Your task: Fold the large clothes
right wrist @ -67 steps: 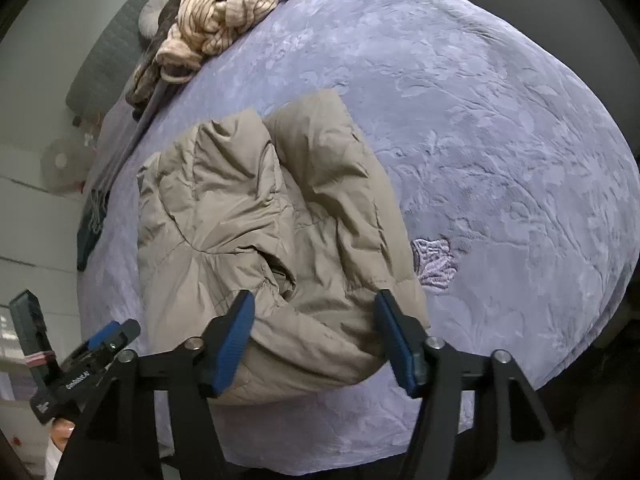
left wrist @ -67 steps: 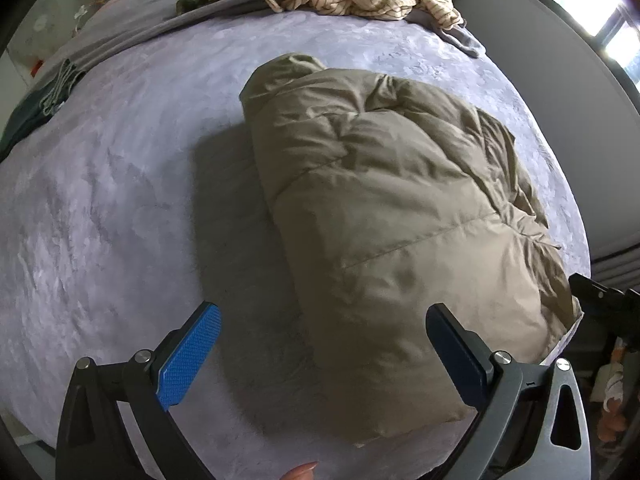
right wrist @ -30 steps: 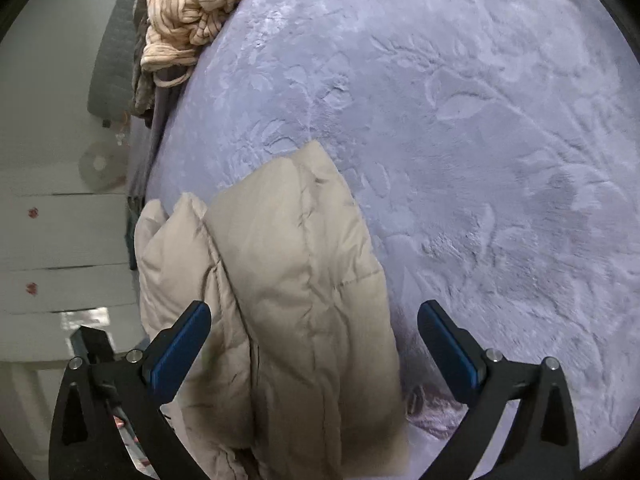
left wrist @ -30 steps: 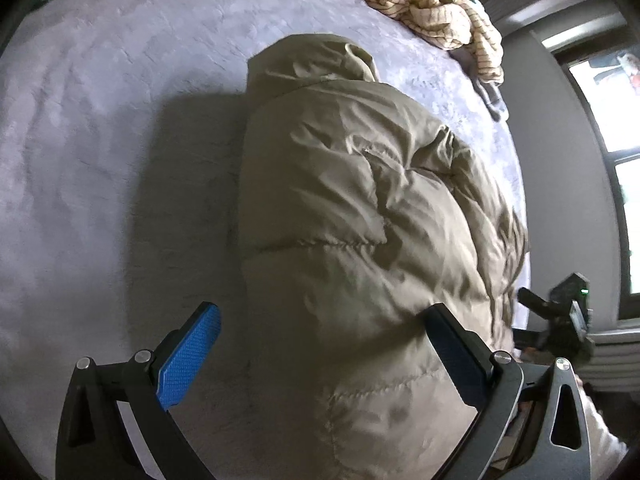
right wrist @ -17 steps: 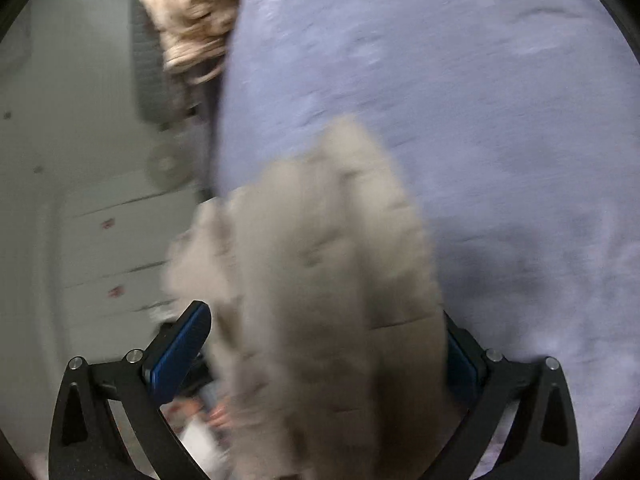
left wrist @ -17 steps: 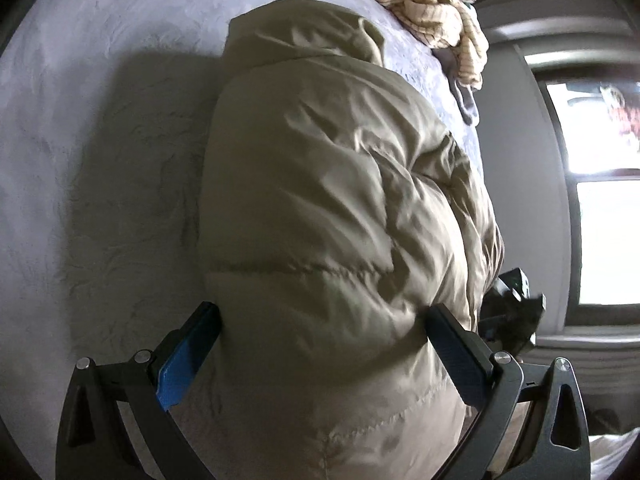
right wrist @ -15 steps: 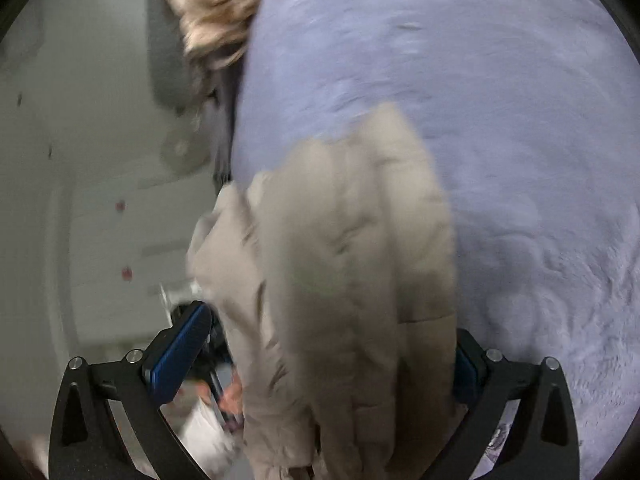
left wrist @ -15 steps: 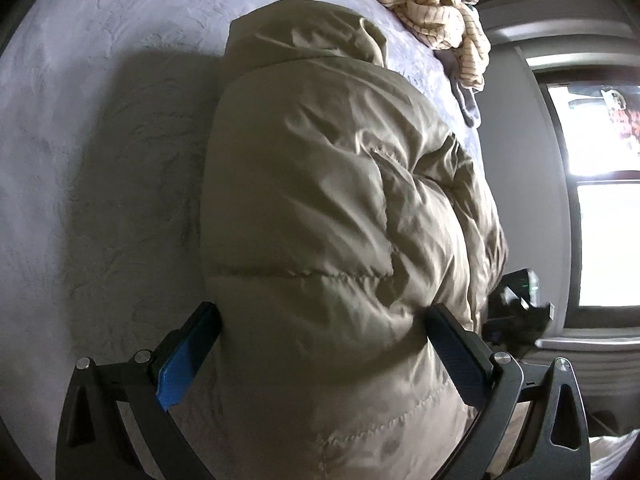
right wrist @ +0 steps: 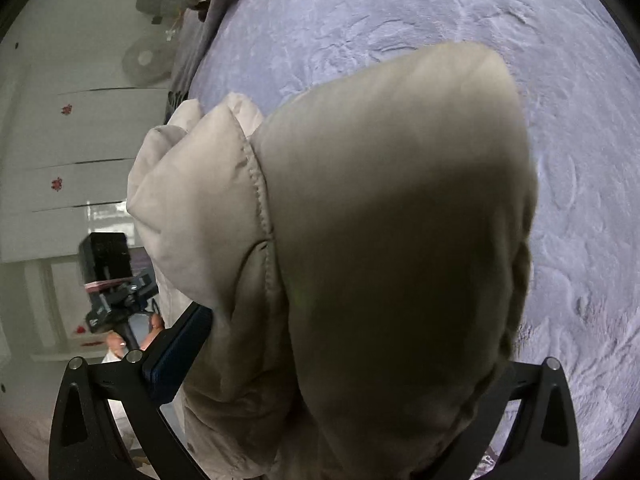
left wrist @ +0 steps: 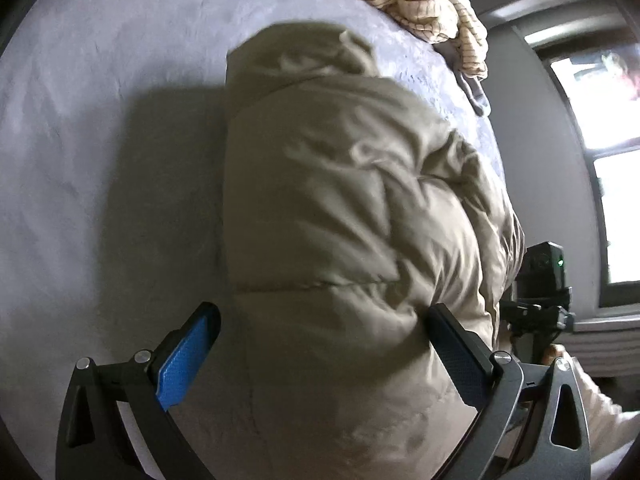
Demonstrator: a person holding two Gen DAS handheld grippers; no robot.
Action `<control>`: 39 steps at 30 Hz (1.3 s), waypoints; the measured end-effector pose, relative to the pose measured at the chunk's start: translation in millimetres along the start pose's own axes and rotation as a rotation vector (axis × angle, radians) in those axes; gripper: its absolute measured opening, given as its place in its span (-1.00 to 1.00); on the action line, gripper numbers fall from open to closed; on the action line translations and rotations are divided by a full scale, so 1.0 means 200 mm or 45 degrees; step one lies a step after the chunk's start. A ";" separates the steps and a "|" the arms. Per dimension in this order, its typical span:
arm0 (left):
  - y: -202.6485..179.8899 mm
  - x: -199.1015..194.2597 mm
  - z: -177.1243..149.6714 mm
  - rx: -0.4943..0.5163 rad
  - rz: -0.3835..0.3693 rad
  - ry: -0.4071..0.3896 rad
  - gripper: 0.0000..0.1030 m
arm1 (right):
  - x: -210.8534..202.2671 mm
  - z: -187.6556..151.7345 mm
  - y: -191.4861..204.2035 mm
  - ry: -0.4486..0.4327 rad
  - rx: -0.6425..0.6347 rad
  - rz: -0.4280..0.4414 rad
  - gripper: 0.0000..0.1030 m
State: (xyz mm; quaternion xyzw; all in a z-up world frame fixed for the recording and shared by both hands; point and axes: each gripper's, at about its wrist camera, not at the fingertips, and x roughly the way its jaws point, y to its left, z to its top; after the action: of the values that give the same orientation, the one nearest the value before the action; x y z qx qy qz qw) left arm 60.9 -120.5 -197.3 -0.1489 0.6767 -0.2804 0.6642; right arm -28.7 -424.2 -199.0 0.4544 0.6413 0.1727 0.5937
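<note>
We are spreading both sets of jaws wide around the folded jacket (left wrist: pixel 340 216): left gripper (left wrist: pixel 320 354) and right gripper (right wrist: pixel 360 376) are straddling its near end on the bed (left wrist: pixel 100 140). Next, probably, we are closing and carrying the bundle aside.

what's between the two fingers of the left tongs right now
The puffy khaki down jacket bulges between the left tongs; the left wrist view shows the jaws wide, one pad pressing fabric, the blue pad clear beside it.

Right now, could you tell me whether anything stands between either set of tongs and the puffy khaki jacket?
Nothing visible does. The puffy khaki jacket already bulges between the open left tongs and fills the open right tongs, on the lilac bedspread.
</note>
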 end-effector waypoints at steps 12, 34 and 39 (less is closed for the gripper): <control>0.02 0.24 0.09 0.055 -0.192 0.168 1.00 | 0.03 -0.03 0.05 -0.065 0.046 -0.127 1.00; -0.31 -0.01 0.00 0.212 0.057 -0.032 0.36 | -0.06 -0.08 0.27 -0.168 0.087 -0.159 -0.34; -0.35 -0.18 0.09 0.259 0.073 -0.106 0.36 | -0.11 -0.07 0.38 -0.201 0.039 -0.075 -0.35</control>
State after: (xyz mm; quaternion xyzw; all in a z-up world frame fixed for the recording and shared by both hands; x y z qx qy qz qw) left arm 68.4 -160.2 -127.1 -0.0729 0.6205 -0.3220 0.7113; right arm -14.4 -397.4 -123.9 0.4563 0.6083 0.1091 0.6402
